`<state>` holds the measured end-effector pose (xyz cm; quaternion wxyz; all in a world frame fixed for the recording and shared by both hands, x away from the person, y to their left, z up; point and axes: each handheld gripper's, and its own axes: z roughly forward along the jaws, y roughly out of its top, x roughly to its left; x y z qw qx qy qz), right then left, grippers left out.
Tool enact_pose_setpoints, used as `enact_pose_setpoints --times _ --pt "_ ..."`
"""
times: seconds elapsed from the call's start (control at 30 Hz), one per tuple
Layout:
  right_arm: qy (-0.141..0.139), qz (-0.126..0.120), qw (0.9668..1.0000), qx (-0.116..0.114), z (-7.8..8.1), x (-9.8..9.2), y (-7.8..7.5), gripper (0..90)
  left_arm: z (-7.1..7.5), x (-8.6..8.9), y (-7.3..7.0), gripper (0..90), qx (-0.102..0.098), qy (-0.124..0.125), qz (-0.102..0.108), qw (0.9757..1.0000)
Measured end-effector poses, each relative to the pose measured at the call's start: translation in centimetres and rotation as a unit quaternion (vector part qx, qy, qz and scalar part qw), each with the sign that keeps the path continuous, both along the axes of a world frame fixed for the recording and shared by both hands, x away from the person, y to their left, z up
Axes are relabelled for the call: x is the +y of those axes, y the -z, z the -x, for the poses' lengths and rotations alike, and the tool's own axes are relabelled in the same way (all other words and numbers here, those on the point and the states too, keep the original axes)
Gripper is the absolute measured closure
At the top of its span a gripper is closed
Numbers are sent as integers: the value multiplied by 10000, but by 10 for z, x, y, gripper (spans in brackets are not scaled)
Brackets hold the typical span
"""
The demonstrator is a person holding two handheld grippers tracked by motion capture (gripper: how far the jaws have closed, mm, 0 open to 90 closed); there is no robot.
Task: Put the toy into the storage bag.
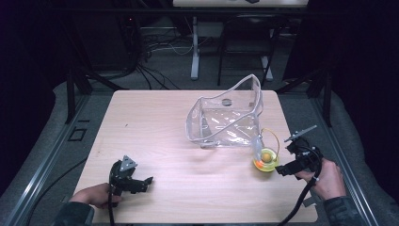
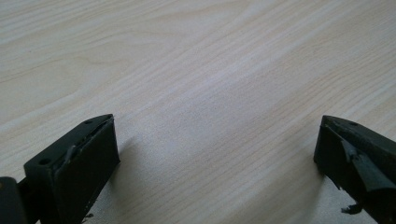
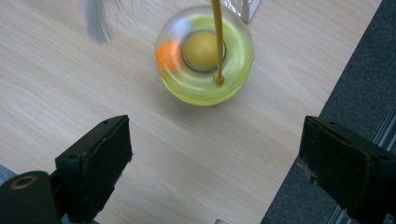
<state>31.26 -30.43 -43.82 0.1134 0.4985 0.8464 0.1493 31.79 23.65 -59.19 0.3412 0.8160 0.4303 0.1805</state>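
A clear plastic bag [image 1: 226,117] with a stiff looped rim lies open near the middle of the wooden table [image 1: 155,122]. Beside its near right corner sits a small yellow-green round toy [image 1: 266,160] with a yellow ball in its centre, an orange spot and a thin yellow wire arching over it; the right gripper view has the toy [image 3: 204,55] just ahead of the jaws. My right gripper [image 1: 294,165] is open a little to the right of the toy, at the table's right edge. My left gripper [image 1: 141,182] is open over bare wood near the front left, with nothing between its jaws.
The table's right edge [image 3: 299,140] runs under my right gripper, with dark grey floor beyond it. Behind the table stand dark frame legs and loose cables [image 1: 160,52] on the floor. A white feathery piece [image 3: 100,16] shows blurred next to the toy.
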Motion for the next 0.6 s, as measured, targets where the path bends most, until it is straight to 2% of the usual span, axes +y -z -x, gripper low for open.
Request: enact_pose_setpoints --times 0.17,0.4,0.6 --pt "-129 2 9999 100 -9 4 -5 9 0 0 0 0 0 1 -1 10000" --pt "-196 100 9995 221 -19 7 -9 0 0 0 0 0 3 -9 8 10000" --pt "-276 150 9995 -1 -24 15 -20 0 0 0 0 0 3 -12 10 10000"
